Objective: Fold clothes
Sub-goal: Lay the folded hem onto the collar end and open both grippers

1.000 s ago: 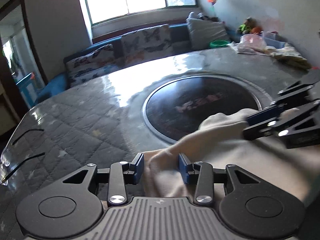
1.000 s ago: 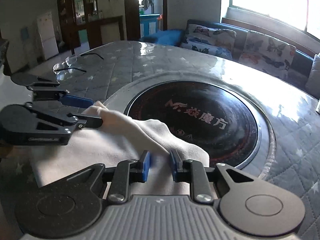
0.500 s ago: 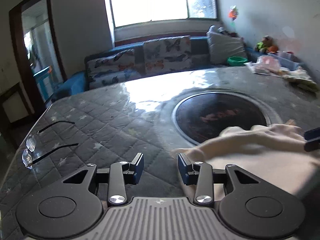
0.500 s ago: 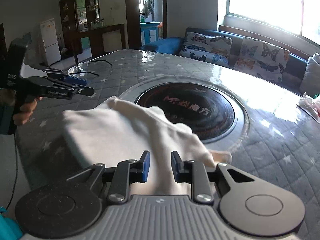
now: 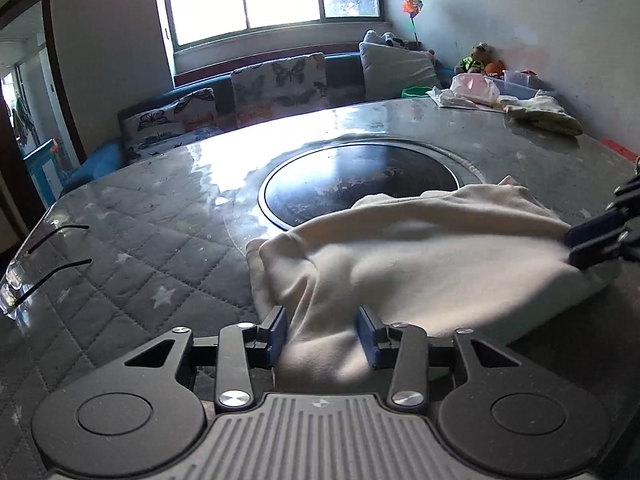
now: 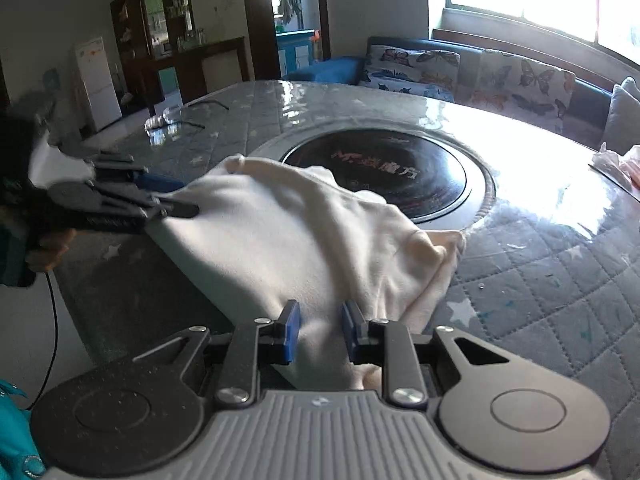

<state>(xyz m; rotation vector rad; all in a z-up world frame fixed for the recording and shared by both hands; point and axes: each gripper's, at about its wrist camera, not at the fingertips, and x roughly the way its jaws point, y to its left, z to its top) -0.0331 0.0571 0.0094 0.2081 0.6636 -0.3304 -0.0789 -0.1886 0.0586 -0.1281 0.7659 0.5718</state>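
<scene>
A cream garment (image 5: pixel 424 256) lies bunched on the quilted grey table cover, partly over the dark round plate, and hangs between both grippers. It also shows in the right wrist view (image 6: pixel 304 240). My left gripper (image 5: pixel 322 336) has its jaws apart with a fold of the cloth between the blue pads. My right gripper (image 6: pixel 318 332) is narrower, its pads pressed on the cloth's other end. Each gripper shows from the side in the other's view: the right one (image 5: pixel 600 236), the left one (image 6: pixel 160 204).
A dark round glass plate (image 5: pixel 360 188) is set in the table middle. Eyeglasses (image 5: pixel 44 256) lie near the left edge. Bags and folded cloth (image 5: pixel 536 112) sit at the far right corner. A sofa with butterfly cushions (image 5: pixel 276 84) stands behind the table.
My left gripper, which had pulled away off the cloth, has come back with a fold between its pads. The garment has been drawn toward the table's near edge and stretched between the grippers.
</scene>
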